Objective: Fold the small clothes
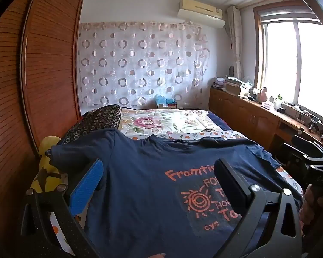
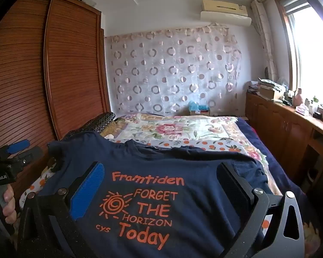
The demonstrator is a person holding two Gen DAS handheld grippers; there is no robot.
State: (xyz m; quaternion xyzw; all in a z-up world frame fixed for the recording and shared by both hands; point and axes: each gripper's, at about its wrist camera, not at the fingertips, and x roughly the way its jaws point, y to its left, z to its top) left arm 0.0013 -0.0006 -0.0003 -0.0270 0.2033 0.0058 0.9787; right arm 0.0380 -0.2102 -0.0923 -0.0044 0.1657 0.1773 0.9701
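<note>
Item: navy T-shirt [image 2: 183, 172], spread flat, print up, on bed [image 2: 204, 129], collar toward 12 o'clock. Left gripper [image 1: 159, 182], right gripper [image 2: 163, 185]: both gaping wide, empty, above shirt. Step: folding apparently unstarted. Next move probably needs sleeve or side edge pinched.

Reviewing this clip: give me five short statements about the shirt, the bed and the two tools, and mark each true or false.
1. The navy T-shirt lies spread print-up on the bed. True.
2. The print on the shirt is white. False: it is orange.
3. The right tool is open, with no cloth pinched. True.
4. The left tool is clamped on a sleeve. False: it is open above the shirt.
5. A dark pillow with a ring pattern lies at the bed's left side by the wooden wardrobe. True.
</note>
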